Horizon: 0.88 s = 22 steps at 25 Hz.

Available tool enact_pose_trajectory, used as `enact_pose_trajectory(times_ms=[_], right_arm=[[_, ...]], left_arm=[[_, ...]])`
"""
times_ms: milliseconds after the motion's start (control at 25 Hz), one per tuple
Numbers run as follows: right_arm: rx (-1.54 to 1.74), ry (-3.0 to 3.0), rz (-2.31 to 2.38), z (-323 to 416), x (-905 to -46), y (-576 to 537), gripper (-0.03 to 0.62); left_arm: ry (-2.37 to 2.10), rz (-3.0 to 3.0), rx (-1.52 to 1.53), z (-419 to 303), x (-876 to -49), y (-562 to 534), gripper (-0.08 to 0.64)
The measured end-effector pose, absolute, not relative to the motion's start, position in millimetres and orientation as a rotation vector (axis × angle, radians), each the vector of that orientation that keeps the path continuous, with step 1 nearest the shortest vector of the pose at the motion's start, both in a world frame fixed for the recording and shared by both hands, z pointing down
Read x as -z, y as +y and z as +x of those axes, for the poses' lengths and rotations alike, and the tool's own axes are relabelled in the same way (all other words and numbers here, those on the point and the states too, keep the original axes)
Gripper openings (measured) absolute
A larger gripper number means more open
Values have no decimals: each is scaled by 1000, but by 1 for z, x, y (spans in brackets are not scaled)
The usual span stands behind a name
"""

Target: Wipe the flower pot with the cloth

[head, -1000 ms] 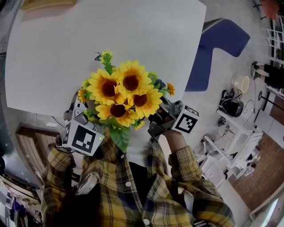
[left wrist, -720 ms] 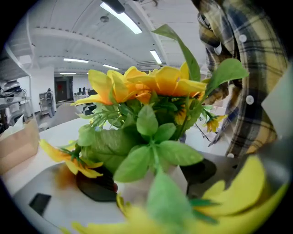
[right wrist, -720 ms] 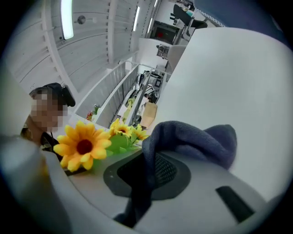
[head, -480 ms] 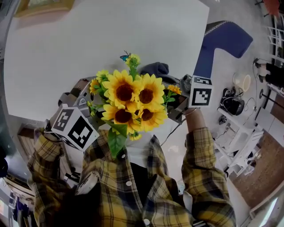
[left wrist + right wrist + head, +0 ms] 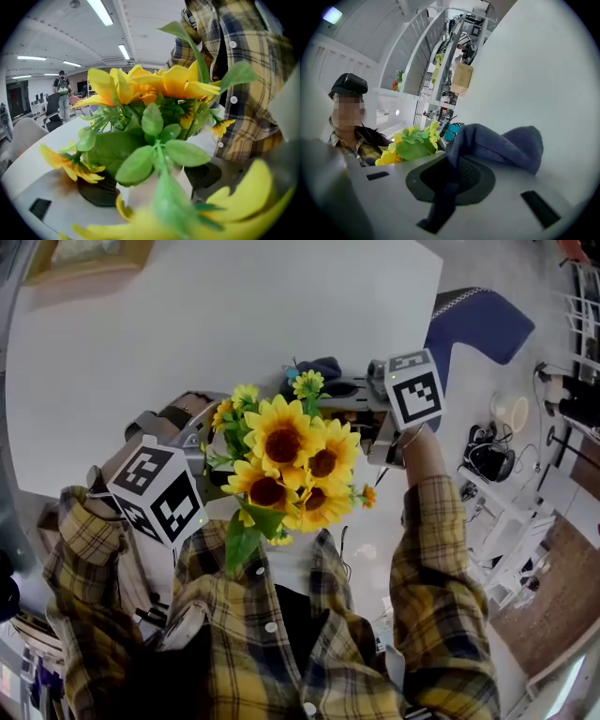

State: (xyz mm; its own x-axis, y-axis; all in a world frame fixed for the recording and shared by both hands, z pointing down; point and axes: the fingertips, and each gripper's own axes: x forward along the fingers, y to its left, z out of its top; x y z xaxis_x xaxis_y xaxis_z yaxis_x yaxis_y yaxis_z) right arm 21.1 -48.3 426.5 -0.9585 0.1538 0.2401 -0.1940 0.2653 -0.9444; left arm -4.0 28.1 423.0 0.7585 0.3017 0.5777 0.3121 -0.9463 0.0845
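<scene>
A bunch of artificial sunflowers point(image 5: 291, 460) hides the flower pot in the head view. My left gripper point(image 5: 208, 442) reaches in under the blooms from the left. In the left gripper view the white pot point(image 5: 138, 197) sits between the two dark pads point(image 5: 96, 192) below green leaves, with my left gripper point(image 5: 154, 185) shut on it. My right gripper point(image 5: 339, 395) lies just behind the flowers over the white table point(image 5: 187, 315), shut on a dark blue cloth point(image 5: 319, 367). The cloth point(image 5: 497, 145) drapes over the jaw pad of that gripper point(image 5: 440, 197) in the right gripper view.
A blue chair point(image 5: 469, 324) stands past the table's right edge. White shelving and cables point(image 5: 506, 521) fill the floor at the right. A wooden frame point(image 5: 84, 254) lies at the table's far left. A person point(image 5: 62, 91) stands far off in the room.
The right gripper with the cloth has swung from close to my body up and over the table behind the flowers. The flowers and left gripper have shifted and turned.
</scene>
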Motion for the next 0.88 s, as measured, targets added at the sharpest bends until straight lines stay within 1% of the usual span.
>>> enact_pose_trajectory(times_ms=[160, 360, 520, 560, 640, 760, 880], right_arm=[[-1748, -2307, 147, 30, -422, -54, 17], [-1668, -2413, 432, 61, -404, -60, 17], [-1543, -2492, 696, 93, -373, -47, 17], [-1498, -2509, 764, 101, -364, -43, 17], [-1387, -2543, 892, 115, -346, -38, 17], [-1218, -2598, 1046, 123, -313, -34, 17], [-1017, -2655, 1128, 112, -268, -30, 17]], left_arm=[[-393, -3003, 1007, -11, -426, 25, 434], [-98, -3196, 1060, -47, -429, 29, 433], [282, -3399, 907, -70, -398, 27, 433], [383, -3445, 841, -74, -388, 26, 422], [576, -3505, 684, -80, -367, 20, 337], [781, -3545, 390, -85, -324, 7, 260], [875, -3548, 115, -92, -268, -5, 174]])
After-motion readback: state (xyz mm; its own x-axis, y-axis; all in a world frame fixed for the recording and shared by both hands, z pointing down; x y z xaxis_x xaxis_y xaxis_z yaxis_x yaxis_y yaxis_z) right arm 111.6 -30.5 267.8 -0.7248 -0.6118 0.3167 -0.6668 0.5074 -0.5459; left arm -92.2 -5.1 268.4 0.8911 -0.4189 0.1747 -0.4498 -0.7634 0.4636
